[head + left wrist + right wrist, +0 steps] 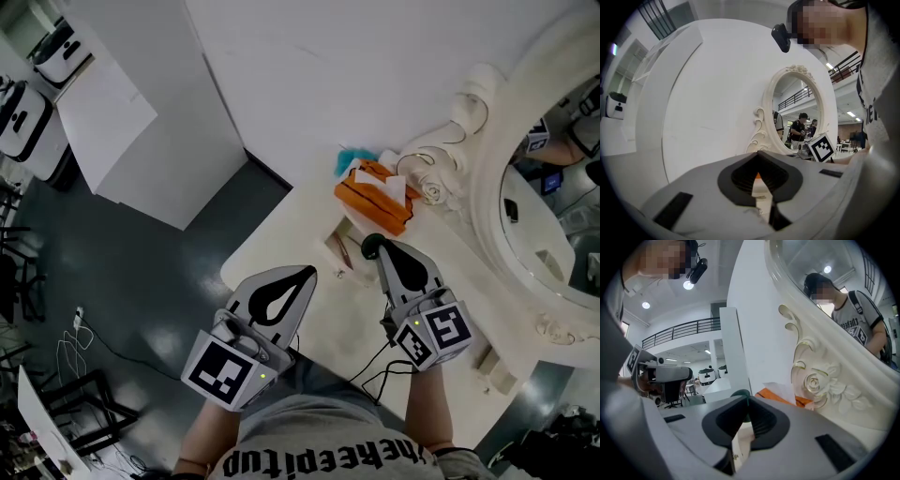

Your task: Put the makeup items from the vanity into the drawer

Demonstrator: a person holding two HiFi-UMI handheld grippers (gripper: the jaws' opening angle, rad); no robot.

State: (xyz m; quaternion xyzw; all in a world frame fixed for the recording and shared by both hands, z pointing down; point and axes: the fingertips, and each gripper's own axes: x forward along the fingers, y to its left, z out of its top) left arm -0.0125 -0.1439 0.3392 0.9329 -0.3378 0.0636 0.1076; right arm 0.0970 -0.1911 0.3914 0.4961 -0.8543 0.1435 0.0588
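Both grippers are over the vanity [281, 230] near its front edge. The left gripper [307, 273] and right gripper [384, 250] have jaws closed tip to tip, holding nothing. A dark round makeup item [368, 247] sits at the right gripper's tips, and an orange pack [373, 197] lies beyond it.

Head view steeply down over the vanity [281, 234]; both gripper views low, close (mirror [553, 197] shared).

Dark round item [372, 246] on white vanity [281, 239]
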